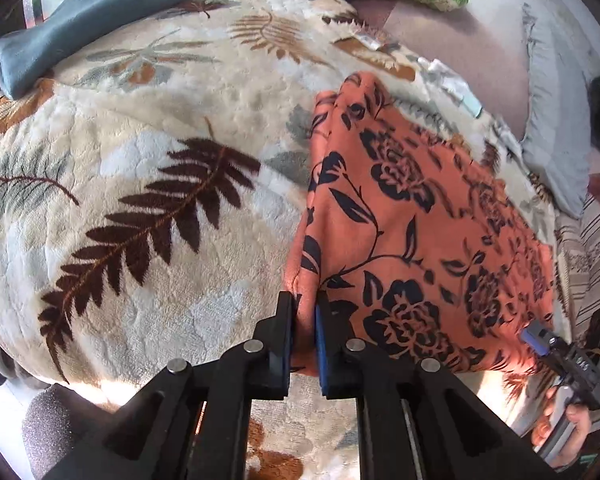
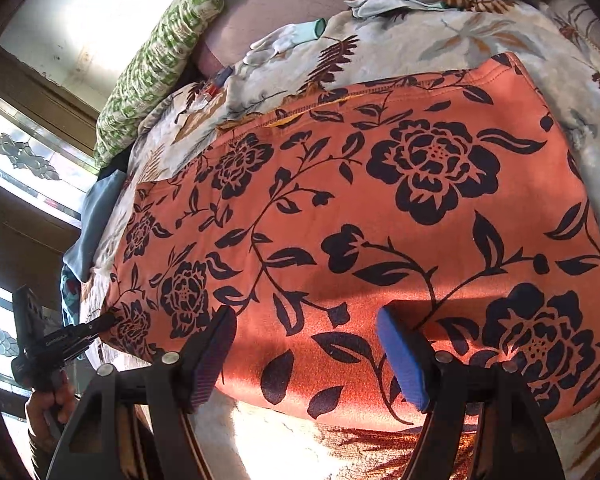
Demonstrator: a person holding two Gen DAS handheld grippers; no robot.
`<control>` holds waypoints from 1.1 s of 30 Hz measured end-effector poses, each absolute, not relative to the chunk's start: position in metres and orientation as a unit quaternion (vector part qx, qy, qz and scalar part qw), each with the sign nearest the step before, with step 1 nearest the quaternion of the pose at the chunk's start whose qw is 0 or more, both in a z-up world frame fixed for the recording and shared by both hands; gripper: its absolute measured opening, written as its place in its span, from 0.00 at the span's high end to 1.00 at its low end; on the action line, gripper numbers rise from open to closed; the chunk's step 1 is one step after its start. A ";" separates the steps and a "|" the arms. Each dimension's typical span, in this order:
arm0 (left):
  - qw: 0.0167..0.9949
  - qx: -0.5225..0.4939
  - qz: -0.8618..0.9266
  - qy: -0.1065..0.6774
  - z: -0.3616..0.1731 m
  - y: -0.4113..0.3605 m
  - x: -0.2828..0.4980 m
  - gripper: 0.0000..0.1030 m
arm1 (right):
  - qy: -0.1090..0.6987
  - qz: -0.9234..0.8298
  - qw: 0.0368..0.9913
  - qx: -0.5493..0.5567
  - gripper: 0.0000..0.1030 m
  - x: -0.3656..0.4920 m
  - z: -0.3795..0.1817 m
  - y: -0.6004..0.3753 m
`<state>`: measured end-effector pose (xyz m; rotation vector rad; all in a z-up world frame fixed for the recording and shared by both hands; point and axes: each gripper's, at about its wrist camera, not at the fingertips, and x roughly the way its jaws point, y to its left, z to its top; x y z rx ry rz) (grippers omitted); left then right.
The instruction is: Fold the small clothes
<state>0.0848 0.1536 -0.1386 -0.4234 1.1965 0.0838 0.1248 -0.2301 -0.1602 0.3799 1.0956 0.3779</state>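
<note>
Presently: orange floral garment (image 2: 380, 200), soft, light, limp knit, flat on bed blanket (image 1: 140, 160). Left gripper (image 1: 303, 344) pinches its near corner; right gripper (image 2: 306, 354) hovers spread. Take by hems.

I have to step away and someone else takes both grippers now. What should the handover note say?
Left gripper: shut on the near corner of the orange flowered cloth.
Right gripper: open, fingers poised over the cloth's near edge, gripping nothing.
The cloth lies spread fairly flat on the leaf-patterned blanket, hem at the far side.
Done: cloth laid out, one corner gripped. No fold shows yet.
Left: grip the edge with the right gripper, fold the cloth over, smooth it.
</note>
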 end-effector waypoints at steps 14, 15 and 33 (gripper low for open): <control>0.889 -0.068 0.057 0.450 -0.072 0.105 0.080 0.34 | 0.421 0.132 0.812 0.382 0.23 0.067 -0.139 -0.326; 0.893 -0.048 0.049 0.445 -0.069 0.093 0.085 0.34 | 0.416 0.116 0.797 0.422 0.23 0.056 -0.148 -0.342; 0.851 0.059 -0.056 0.519 -0.127 -0.041 0.120 0.32 | 0.423 0.028 0.738 0.526 0.25 0.067 -0.192 -0.389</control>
